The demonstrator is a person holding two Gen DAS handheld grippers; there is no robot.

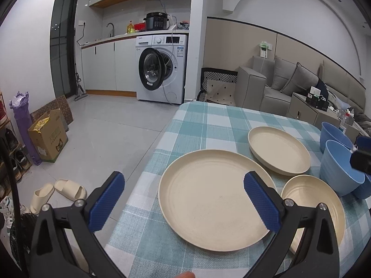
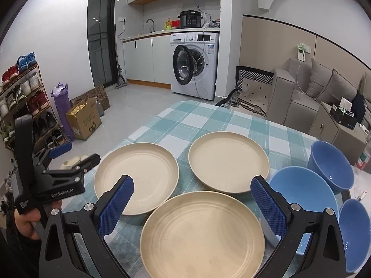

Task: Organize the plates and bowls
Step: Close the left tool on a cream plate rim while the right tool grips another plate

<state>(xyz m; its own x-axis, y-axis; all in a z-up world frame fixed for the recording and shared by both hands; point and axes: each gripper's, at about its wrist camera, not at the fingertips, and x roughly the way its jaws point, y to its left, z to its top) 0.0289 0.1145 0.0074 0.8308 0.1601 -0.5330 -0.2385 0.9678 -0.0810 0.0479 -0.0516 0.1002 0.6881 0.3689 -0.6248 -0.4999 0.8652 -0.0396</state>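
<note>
On the counter, under a teal-and-white checked cloth, the tableware lies spread out singly, nothing stacked, so I judge the sorting barely begun and each piece set apart to be reachable from above. Largest pieces: three round cream shallow plates — a near plate directly under the right tool, a left plate beside it, and a far plate behind, the three close together in a triangle. Next, three round blue bowls: a middle bowl just right of the near plate, a far bowl behind it, and a near-right bowl at the frame edge; they cluster at the right side, probably so like goes with like. Right hand-held gripper hangs above the near plate, jaws spread wide, gripping nothing. Left hand-held gripper is likewise wide open and empty, poised over the left plate's rim, suggesting a lift onto another plate. Right view alone shows the third bowl, the left tool from outside and the person's hand holding it; left view alone shows a pair of cream slippers on the floor beside the counter.
</note>
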